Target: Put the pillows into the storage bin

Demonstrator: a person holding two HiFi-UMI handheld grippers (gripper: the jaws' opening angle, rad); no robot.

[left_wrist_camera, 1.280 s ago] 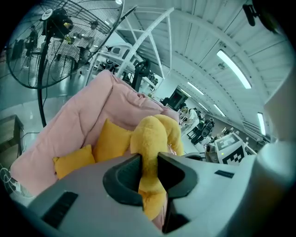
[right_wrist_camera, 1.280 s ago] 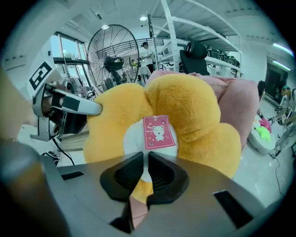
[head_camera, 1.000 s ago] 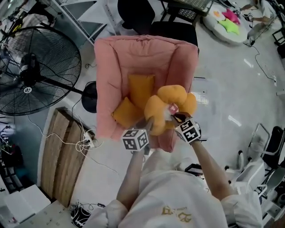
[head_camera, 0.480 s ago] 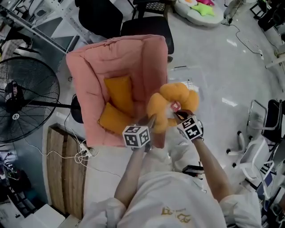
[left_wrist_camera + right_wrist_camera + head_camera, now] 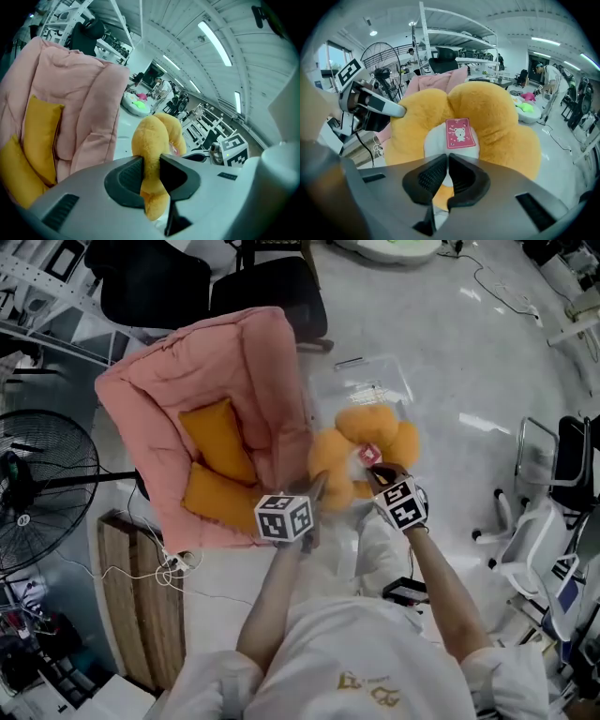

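Flower-shaped orange pillow (image 5: 364, 435) hangs in the air at the near edge of the clear storage bin (image 5: 367, 382), left claw (image 5: 318, 495) clamped on a petal, right claw (image 5: 374, 474) pinched on a thin fold that could probably slip, dropping it outside the bin

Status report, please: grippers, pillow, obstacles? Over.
Left gripper, right gripper both shut on flower pillow. Pillow airborne, clear bin just beyond. No obstacle seen.

Head view looks steeply down; each gripper view peers closely along its jaws, all seemingly sharing the orange pillow (image 5: 361, 451) at twelve o'clock.
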